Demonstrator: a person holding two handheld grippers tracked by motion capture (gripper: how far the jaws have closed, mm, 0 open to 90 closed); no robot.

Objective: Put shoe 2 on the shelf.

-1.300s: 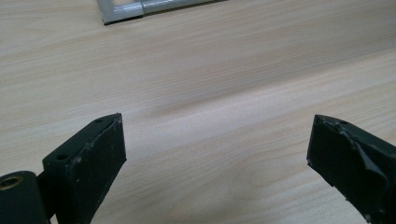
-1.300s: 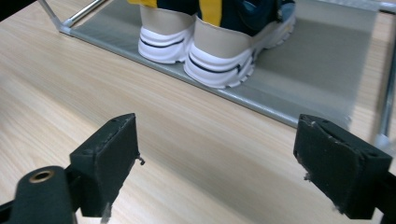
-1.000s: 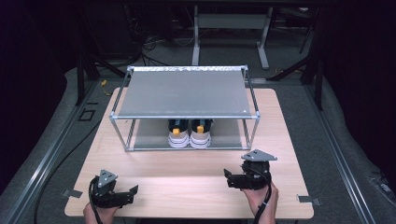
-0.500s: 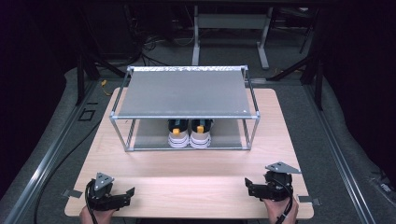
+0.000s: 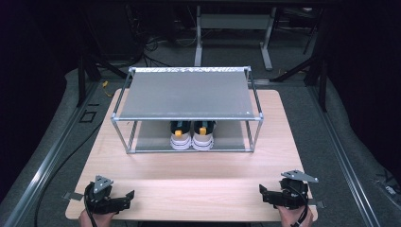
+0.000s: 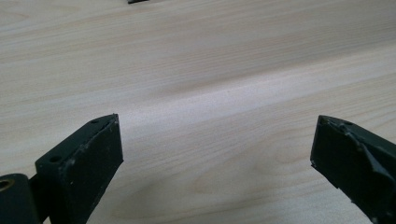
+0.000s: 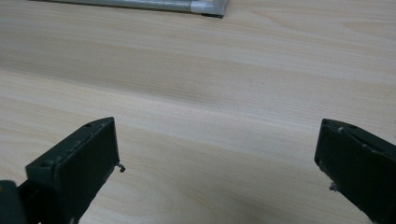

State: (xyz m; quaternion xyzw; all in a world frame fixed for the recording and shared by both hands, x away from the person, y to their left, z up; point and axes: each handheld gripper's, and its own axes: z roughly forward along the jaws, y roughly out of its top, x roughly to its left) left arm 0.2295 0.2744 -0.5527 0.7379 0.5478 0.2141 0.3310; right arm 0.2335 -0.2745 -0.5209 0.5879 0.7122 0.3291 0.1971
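White shoes (image 5: 192, 140) sit well beyond both claws.

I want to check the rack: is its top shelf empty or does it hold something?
Empty. The top shelf of the rack is a bare grey sheet; the pair of shoes stands upright on the lower shelf.

Looked like a lab or test studio, not anybody's home. Pale wooden counter (image 5: 198, 175) parked on grey carpet, walled in by black curtains. Aluminium rails (image 5: 42, 165) ran along the floor on both sides, loose cables (image 5: 156, 45) lay tangled behind, and the metal legs of another bench (image 5: 231, 28) stood at the back. Staged like a prop: a bare metal-framed shelf rack (image 5: 187, 97) with one pair of white sneakers (image 5: 191, 137) underneath. Taped markers at the counter's near corners too.
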